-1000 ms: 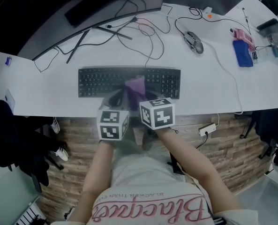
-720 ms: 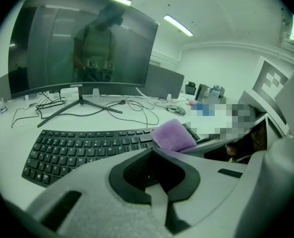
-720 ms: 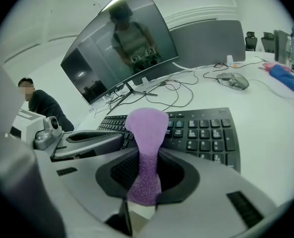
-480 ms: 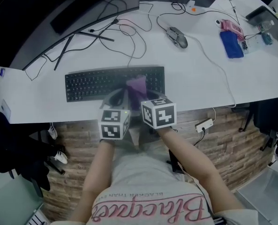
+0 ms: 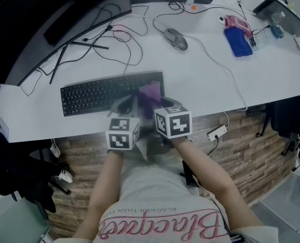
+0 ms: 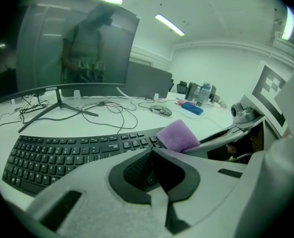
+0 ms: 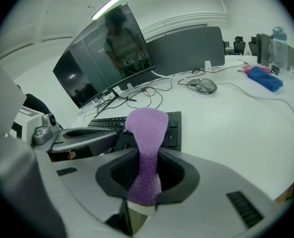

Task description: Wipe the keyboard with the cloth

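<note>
A black keyboard (image 5: 96,92) lies on the white desk (image 5: 200,80). My right gripper (image 5: 151,104) is shut on a purple cloth (image 5: 151,91), which stands up from its jaws over the keyboard's right end (image 7: 172,128). The cloth (image 7: 146,148) shows clearly pinched in the right gripper view. My left gripper (image 5: 123,105) is just left of it, over the keyboard's near edge, shut with nothing between its jaws. In the left gripper view the cloth (image 6: 177,136) sits to the right above the keys (image 6: 72,150).
A large curved monitor (image 5: 53,14) stands behind the keyboard with loose cables (image 5: 119,34) in front. A mouse (image 5: 175,38) lies at the back. A blue object (image 5: 238,40) and small items rest at the far right. The desk's near edge runs under my grippers.
The view has shifted, so the keyboard and desk items now sit further left in the head view. Both grippers stay together, and the cloth now sits over the keyboard's right end.
</note>
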The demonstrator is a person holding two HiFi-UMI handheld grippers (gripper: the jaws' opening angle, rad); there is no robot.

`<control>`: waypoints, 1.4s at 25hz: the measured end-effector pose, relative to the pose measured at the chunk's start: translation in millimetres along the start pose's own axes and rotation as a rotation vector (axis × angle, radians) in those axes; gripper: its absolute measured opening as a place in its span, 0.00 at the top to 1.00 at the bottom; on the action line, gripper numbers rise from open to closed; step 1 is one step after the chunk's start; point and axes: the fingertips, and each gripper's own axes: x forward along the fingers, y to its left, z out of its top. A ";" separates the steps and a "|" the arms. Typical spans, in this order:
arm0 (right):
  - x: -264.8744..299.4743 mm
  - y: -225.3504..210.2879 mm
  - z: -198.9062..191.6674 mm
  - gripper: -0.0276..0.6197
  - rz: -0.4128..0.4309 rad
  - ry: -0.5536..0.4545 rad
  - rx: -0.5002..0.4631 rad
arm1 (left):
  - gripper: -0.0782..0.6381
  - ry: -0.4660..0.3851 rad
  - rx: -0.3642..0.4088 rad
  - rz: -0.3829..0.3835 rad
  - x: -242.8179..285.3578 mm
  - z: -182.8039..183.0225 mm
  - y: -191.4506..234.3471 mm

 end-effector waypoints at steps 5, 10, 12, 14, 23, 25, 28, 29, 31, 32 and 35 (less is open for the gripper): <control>-14.5 -26.1 -0.3 0.83 -0.047 -0.013 0.014 | 0.88 -0.011 0.010 -0.017 6.8 5.5 -13.9; -27.8 -44.8 0.2 0.83 -0.096 -0.015 0.016 | 0.88 -0.028 0.018 -0.028 7.6 12.7 -24.8; -32.9 -50.8 0.7 0.83 -0.116 -0.018 0.014 | 0.88 -0.040 0.021 -0.028 5.7 15.7 -25.8; -38.1 -55.2 3.8 0.83 -0.134 -0.031 0.011 | 0.88 -0.050 0.024 -0.026 2.6 19.1 -24.4; -61.9 -36.7 47.7 0.83 -0.154 -0.142 -0.049 | 0.88 -0.149 0.061 -0.001 -24.7 59.1 -5.8; -65.9 -25.9 59.4 0.83 -0.152 -0.171 -0.071 | 0.88 -0.174 0.068 0.005 -33.3 68.9 -0.2; -69.5 -6.8 77.8 0.83 -0.131 -0.215 -0.095 | 0.88 -0.211 0.081 0.019 -45.0 84.1 10.6; -70.1 -0.6 84.1 0.83 -0.124 -0.230 -0.102 | 0.88 -0.222 0.085 0.026 -48.2 88.7 14.9; -71.6 10.9 95.5 0.83 -0.118 -0.259 -0.117 | 0.88 -0.239 0.092 0.040 -54.9 96.2 23.8; -72.3 16.9 100.8 0.83 -0.114 -0.273 -0.126 | 0.88 -0.247 0.094 0.047 -58.8 99.6 28.1; -74.8 37.6 115.5 0.83 -0.089 -0.313 -0.154 | 0.88 -0.279 0.106 0.062 -72.1 112.5 38.5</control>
